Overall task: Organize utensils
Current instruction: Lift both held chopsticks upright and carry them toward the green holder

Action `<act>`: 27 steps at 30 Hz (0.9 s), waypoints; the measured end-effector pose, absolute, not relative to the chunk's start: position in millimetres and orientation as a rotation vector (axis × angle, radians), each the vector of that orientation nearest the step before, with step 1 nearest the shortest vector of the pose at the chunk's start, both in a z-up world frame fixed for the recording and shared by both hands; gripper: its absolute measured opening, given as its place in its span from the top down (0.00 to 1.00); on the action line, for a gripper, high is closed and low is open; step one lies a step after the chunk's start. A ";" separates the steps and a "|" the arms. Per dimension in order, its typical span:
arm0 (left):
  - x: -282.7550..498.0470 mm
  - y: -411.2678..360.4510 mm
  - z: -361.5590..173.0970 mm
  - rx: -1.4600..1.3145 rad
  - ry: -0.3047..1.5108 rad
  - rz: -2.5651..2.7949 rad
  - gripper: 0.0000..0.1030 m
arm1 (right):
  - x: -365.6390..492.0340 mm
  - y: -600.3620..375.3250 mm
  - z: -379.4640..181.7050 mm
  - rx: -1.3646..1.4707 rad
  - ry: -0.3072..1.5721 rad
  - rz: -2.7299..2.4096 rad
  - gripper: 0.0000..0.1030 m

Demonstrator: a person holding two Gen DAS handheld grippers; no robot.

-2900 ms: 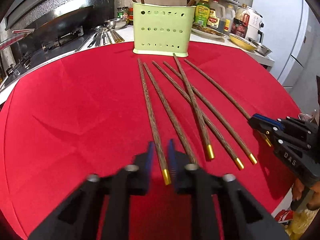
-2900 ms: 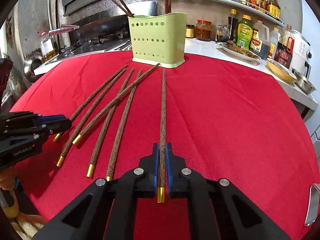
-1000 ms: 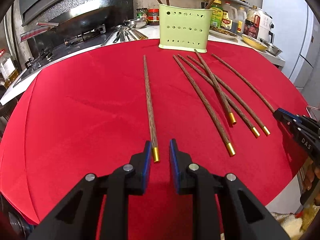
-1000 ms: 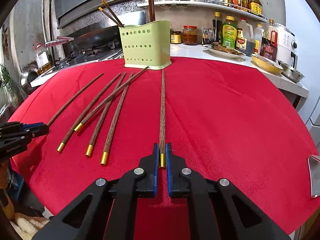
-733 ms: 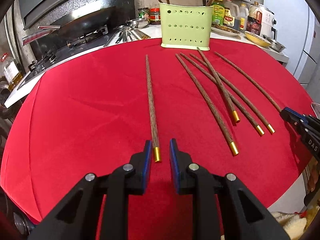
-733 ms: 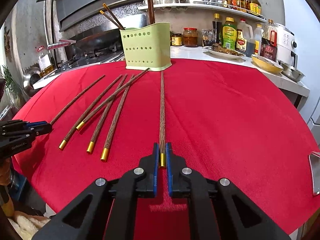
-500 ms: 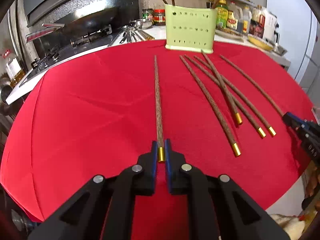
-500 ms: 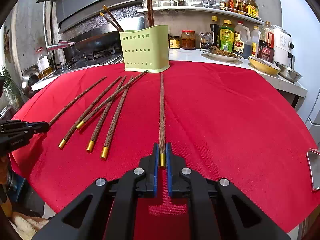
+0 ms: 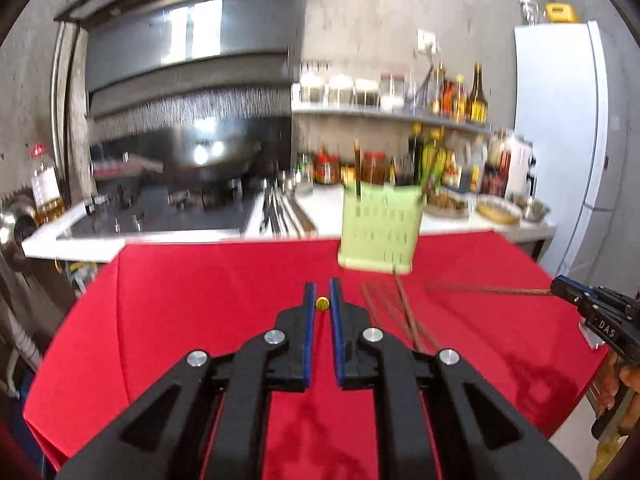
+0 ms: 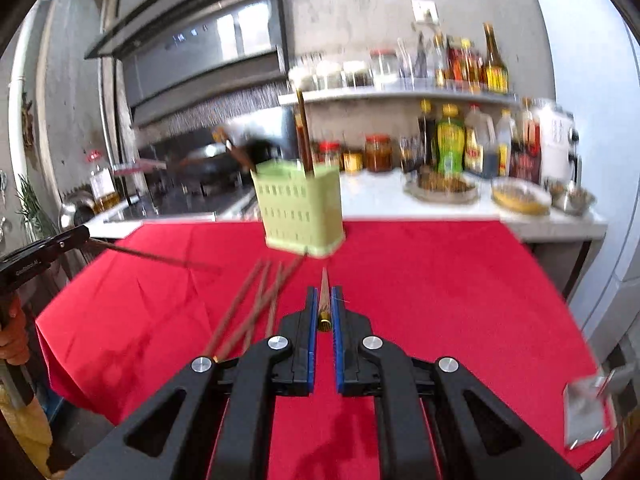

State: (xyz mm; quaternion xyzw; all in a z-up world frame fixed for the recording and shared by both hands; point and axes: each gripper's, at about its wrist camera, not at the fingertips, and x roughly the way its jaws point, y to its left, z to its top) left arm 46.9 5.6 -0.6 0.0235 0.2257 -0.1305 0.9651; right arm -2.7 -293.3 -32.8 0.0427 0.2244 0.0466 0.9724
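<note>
- Both tongs have risen off the red tablecloth [image 9: 180, 308] since a second ago, each carrying a chopstick that then lay flat on the cloth; the views are now blurred and take in the upper kitchen wall.
- At lower centre of the left wrist view, the left gripper [image 9: 322, 304] is clenched on the left chopstick [image 9: 322, 303], seen end-on as a gold cap between the blue pads.
- At lower centre of the right wrist view, the right gripper [image 10: 325, 308] is clamped on the right chopstick [image 10: 324, 300], its gold cap between the pads and its brown shaft pointing toward the holder.
- At the right edge of the left view, the right gripper shows with its chopstick reaching toward frame centre, above the cloth; a hand [image 9: 628, 380] grips its handle.
- Several loose chopsticks [image 10: 256, 308] lie on the cloth, just left of the right gripper in its view, fanned toward the holder.
- The green utensil holder [image 9: 378, 228] stands upright at the far edge of the cloth, centre of both views, with a few chopsticks already standing in it.
- Behind it runs a white counter [image 10: 384, 196] with plates, bowls, jars and sauce bottles; a shelf [image 10: 400, 94] above carries more bottles.
- A wok [image 9: 224, 160] on a stove sits at middle left under a steel range hood [image 9: 180, 32]; a white fridge [image 9: 560, 140] fills the right side.
</note>
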 end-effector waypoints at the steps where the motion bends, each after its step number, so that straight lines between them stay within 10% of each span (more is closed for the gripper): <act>1: 47.4 5.6 4.7 0.044 0.441 -0.267 0.93 | -0.2 -291.3 -21.9 0.068 0.433 0.094 0.93; 14: 64.2 3.7 41.2 0.043 0.332 -0.295 0.93 | 39.6 -283.2 48.2 0.001 0.346 0.104 0.93; 27: 84.6 8.3 -3.1 0.066 0.453 -0.287 0.93 | 62.5 -272.9 2.2 -0.011 0.442 0.127 0.93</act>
